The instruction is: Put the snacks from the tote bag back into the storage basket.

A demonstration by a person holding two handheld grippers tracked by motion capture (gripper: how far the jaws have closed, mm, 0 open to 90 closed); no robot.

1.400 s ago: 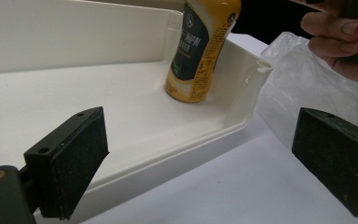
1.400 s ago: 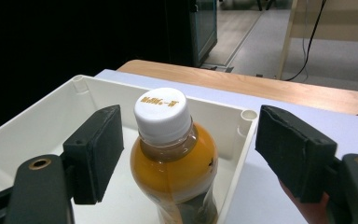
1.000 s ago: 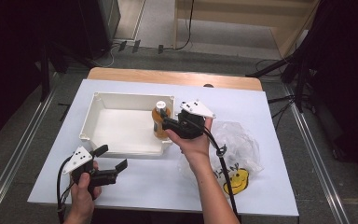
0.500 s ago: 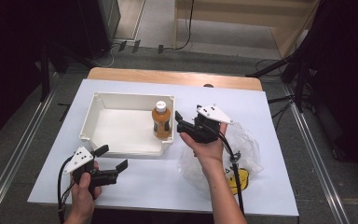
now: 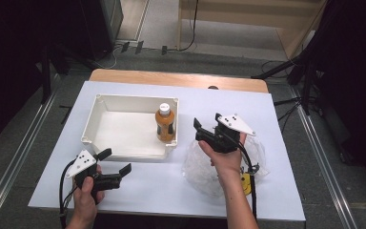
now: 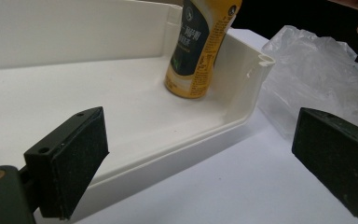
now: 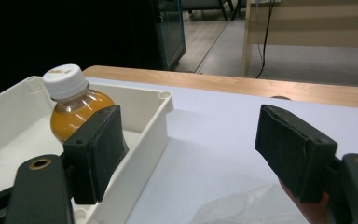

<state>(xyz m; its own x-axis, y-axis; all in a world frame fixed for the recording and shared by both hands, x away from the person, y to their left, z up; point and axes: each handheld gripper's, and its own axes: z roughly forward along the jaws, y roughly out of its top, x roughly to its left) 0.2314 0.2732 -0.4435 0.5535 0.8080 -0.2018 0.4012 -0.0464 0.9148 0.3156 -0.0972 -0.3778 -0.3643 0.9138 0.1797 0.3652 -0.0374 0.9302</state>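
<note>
High view first: the tabletop (image 5: 138, 200), covered in white, carries everything within easy reach of the person's two hands. Largest on it is the white bin (image 5: 106, 130), set left of centre with its open top up — a sensible place to collect things. Next comes the crumpled clear plastic bag (image 5: 205, 167), lying flat to the right of the bin and partly under the right forearm, with a small yellow thing (image 5: 246, 182) at its near edge that I cannot identify; it looks like the source of the goods. The juice bottle (image 5: 165, 123) stands upright on its base in the bin's right side, just against the wall, white cap up, so it seems to be resting where it was meant to go. The right tongs (image 5: 201, 131) hover over the tabletop just beside the bin's right wall, clear of the bottle, jaws spread wide with nothing between them — in the right gripper view only bare surface lies in the gap. The left tongs (image 5: 115, 165) sit low near the bin's front wall, likewise gaping and empty, apparently waiting their turn.
</note>
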